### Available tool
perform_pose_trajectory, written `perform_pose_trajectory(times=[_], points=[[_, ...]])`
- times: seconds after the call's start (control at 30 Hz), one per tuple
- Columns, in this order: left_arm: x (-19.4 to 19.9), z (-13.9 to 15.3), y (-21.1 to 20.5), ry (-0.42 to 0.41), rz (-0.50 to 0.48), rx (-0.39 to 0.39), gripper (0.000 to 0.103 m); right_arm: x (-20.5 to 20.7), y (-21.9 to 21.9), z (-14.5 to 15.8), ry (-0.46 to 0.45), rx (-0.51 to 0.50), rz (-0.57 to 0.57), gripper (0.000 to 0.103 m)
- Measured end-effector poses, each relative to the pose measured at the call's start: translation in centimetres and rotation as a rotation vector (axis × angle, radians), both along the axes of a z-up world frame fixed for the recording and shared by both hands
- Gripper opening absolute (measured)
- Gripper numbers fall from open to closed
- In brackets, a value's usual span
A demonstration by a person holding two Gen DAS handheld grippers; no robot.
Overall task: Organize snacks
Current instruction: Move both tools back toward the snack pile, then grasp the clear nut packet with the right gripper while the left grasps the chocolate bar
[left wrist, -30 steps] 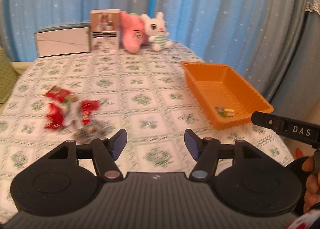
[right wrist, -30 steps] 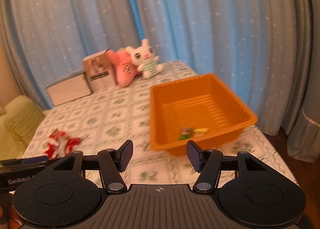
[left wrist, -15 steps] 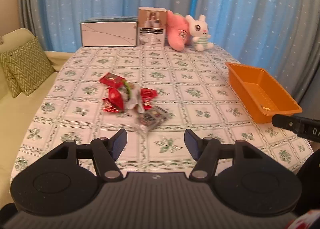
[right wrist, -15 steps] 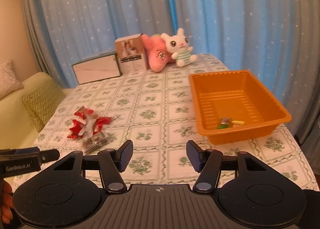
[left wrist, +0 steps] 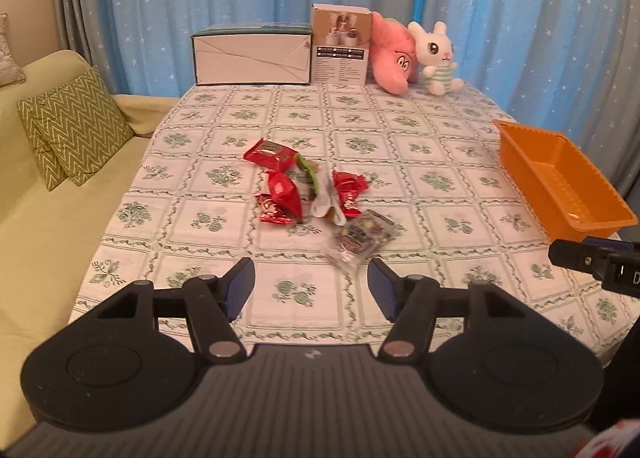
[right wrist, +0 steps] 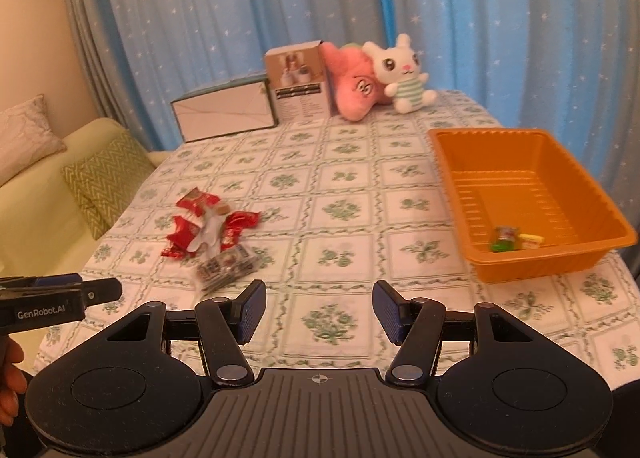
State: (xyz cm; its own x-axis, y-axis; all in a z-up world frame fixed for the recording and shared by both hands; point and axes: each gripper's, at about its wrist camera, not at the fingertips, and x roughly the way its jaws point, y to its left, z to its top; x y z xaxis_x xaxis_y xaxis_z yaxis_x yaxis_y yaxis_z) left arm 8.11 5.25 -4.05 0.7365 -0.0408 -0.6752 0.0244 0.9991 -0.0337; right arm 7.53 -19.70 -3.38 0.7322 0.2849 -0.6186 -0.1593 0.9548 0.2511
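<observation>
A pile of red snack packets lies mid-table, with a clear packet at its near edge; the pile also shows in the right wrist view. An orange tray sits at the right and holds two small snacks; it shows in the left wrist view too. My left gripper is open and empty, just short of the clear packet. My right gripper is open and empty, above the table between pile and tray.
Two boxes and two plush toys stand along the table's far edge before blue curtains. A sofa with a green cushion is at the left. Each gripper's tip shows in the other's view.
Both grippers have pulled back and swung left, away from the tray. The snack pile has come to the middle of the left wrist view. Both stay open.
</observation>
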Motion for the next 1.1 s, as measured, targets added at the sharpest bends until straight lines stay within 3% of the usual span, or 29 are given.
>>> perform_pose_trajectory(times=[0.3,0.67,0.97,1.1], points=[[2.9,-0.7,2.8,0.011,0.013,0.027,0.059,3.1,4.3,-1.5,0.031,0.019,0.074,0.059],[8.4,-3.2,4.9,0.026,0.007,0.055,0.059,8.0,9.8,-5.5,0.134,0.073,0.123,0.059],[10.8,-5.0,6.8,0.050,0.043,0.004,0.057,12.2,12.7,-7.9,0.172,0.105,0.024,0.059],[11.0,-5.4,7.1,0.053,0.054,-0.006,0.057,13.4,13.8,-8.4,0.180,0.071,-0.037,0.059]])
